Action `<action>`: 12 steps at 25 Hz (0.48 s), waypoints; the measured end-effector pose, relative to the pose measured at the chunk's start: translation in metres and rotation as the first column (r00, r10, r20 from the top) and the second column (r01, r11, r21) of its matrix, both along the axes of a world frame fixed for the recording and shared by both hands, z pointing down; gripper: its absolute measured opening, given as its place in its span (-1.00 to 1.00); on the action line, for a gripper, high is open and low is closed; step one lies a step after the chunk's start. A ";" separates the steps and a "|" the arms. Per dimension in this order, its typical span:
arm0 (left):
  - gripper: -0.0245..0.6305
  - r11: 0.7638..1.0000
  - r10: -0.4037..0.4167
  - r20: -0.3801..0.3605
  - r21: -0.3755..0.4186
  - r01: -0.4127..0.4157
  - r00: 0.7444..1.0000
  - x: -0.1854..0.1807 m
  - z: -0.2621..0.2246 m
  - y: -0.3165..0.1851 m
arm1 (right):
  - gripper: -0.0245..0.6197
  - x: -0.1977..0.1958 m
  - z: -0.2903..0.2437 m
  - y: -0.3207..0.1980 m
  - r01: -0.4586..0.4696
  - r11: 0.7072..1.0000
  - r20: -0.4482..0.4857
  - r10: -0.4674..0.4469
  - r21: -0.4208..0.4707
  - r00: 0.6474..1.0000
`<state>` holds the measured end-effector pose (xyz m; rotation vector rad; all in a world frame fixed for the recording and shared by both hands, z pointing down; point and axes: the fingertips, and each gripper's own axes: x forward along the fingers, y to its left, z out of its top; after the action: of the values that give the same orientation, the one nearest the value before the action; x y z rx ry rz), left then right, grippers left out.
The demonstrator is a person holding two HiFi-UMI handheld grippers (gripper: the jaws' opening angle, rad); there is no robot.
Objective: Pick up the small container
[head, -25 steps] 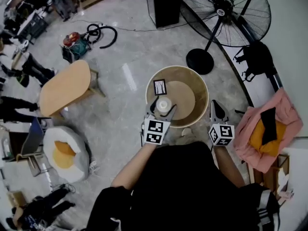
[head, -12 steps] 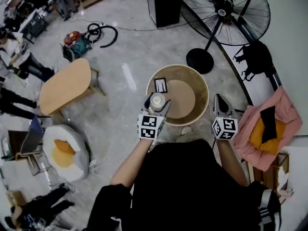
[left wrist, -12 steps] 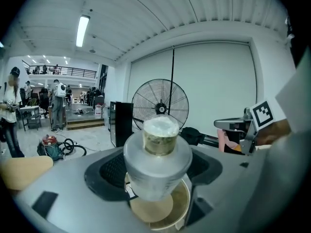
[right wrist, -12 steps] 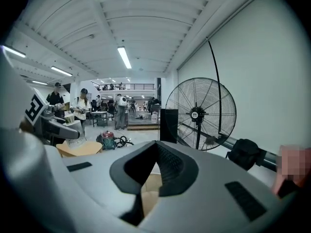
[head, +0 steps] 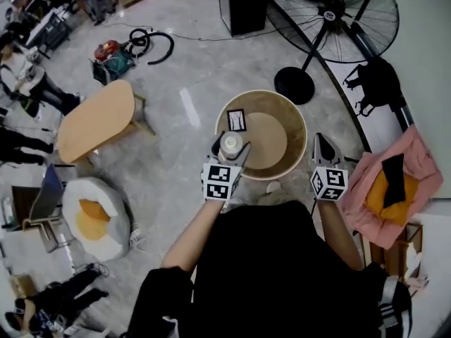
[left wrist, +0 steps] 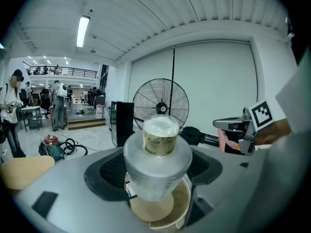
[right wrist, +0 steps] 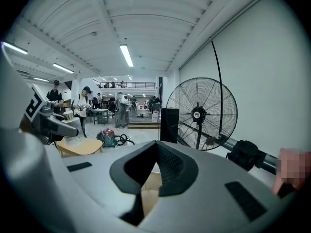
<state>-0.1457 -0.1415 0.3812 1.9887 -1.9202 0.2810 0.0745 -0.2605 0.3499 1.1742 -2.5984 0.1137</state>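
Note:
The small container, a grey tapered cup with a clear lid, is held between the jaws of my left gripper above the near left rim of the round wooden table. In the left gripper view the small container fills the middle, with my left gripper shut on its sides and the table top below it. My right gripper hangs beside the table's right edge with nothing in it. In its own view the right gripper has its jaws together.
A black-framed card lies on the table's far left part. A big standing fan and a black box stand beyond. Pink cloth on a seat is at right, a low wooden table and a cushion at left, people at far left.
My left gripper has moved a little up and to the left with the small container in it. The right gripper has barely shifted.

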 end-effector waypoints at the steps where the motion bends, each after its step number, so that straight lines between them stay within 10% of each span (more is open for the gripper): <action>1: 0.16 1.000 0.001 0.001 -0.002 -0.001 1.000 0.000 0.001 0.000 | -0.86 -0.001 0.000 0.001 0.001 1.000 0.000 -0.001 0.001 1.000; 12: 0.16 1.000 0.003 0.001 -0.012 -0.003 1.000 0.006 0.008 0.004 | -0.86 0.000 0.001 0.007 0.018 1.000 -0.021 -0.017 0.024 1.000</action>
<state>-0.1399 -0.1376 0.3891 1.9841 -1.9115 0.2933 0.0743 -0.2539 0.3511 1.1544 -2.5979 0.0666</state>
